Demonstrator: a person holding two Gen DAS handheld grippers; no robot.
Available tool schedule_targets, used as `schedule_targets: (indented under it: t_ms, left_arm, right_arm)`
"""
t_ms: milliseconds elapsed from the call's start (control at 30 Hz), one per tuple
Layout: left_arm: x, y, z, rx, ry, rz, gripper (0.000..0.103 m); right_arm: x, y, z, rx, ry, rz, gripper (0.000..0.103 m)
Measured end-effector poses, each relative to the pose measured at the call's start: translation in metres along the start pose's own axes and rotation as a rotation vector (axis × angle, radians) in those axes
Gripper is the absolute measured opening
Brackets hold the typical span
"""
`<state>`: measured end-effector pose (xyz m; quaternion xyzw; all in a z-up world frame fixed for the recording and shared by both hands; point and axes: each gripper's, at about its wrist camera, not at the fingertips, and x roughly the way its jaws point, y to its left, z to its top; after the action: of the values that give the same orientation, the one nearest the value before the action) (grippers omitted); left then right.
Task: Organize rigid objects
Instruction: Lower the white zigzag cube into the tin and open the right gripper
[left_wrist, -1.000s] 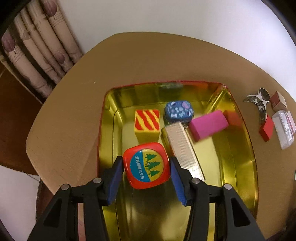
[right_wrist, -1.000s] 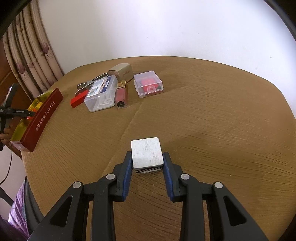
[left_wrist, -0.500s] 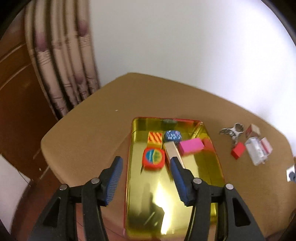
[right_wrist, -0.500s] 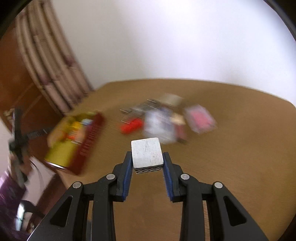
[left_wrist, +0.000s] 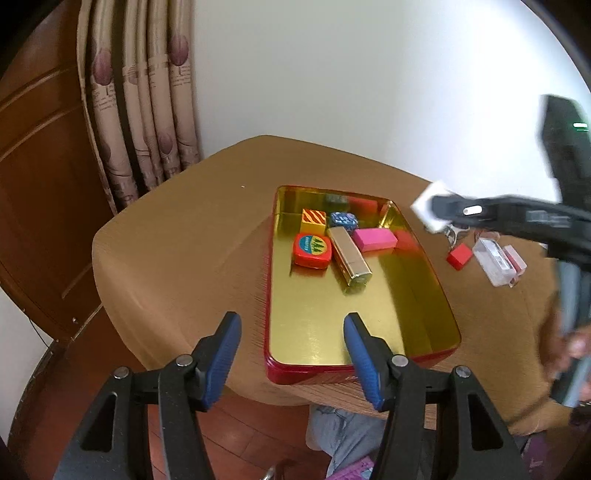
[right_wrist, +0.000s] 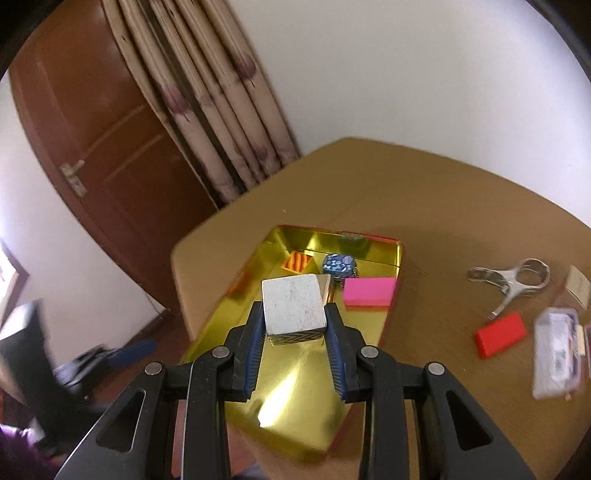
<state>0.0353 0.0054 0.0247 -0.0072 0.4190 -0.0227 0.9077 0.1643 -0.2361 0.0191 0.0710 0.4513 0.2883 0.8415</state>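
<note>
From the left wrist, the left gripper (left_wrist: 291, 341) is hanging with its blue fingers (left_wrist: 221, 354) spread wide and nothing between them; its jaws have just been opening. Ahead of the fingertips a gold-lined tin tray (left_wrist: 354, 354) with a red outer wall is sitting on the round tan table (left_wrist: 177, 251), its near end between the two fingers. Toward the tray's far end are lying a red rounded box (left_wrist: 312, 250) with a blue-and-yellow tree badge, a yellow cube with red stripes (left_wrist: 313, 220), a dark blue patterned box (left_wrist: 343, 219), a gold ribbed box (left_wrist: 349, 255) and a pink block (left_wrist: 373, 238). The badge's small writing is too fine to read. Right of the tray, a red block (left_wrist: 460, 255) and a clear plastic case (left_wrist: 495, 260) are resting on the table. The right gripper (left_wrist: 434, 210) is coming in from the right, blurred, carrying a white cube (left_wrist: 428, 205). A curtain (left_wrist: 144, 110) and a brown wooden door (left_wrist: 40, 177) are standing behind the table.

From the right wrist, the right gripper (right_wrist: 295, 325) is gripping the white cube (right_wrist: 293, 304) narrowly between its pads; the cube's top is scuffed white and its side is showing a black chevron pattern. It is hovering over the tin tray (right_wrist: 397, 254), with the pink block (right_wrist: 368, 291) just beyond the right finger. Farther right on the table (right_wrist: 443, 206) are metal tongs (right_wrist: 511, 278) and the red block (right_wrist: 500, 334).
</note>
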Motion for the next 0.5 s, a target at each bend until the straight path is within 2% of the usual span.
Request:
schedule_targets:
  t_ms: [233,500]
  left_arm:
    - [0.008,0.013,0.002,-0.055,0.059,-0.071,0.06]
    - [0.013,0.008,0.0,-0.034,0.082,-0.072,0.06]
  right_arm:
    - [0.052,-0.006,0.007,-0.011,0.077,-0.093,0.029]
    - [0.068,-0.015,0.001,0.003,0.103,-0.14,0.031]
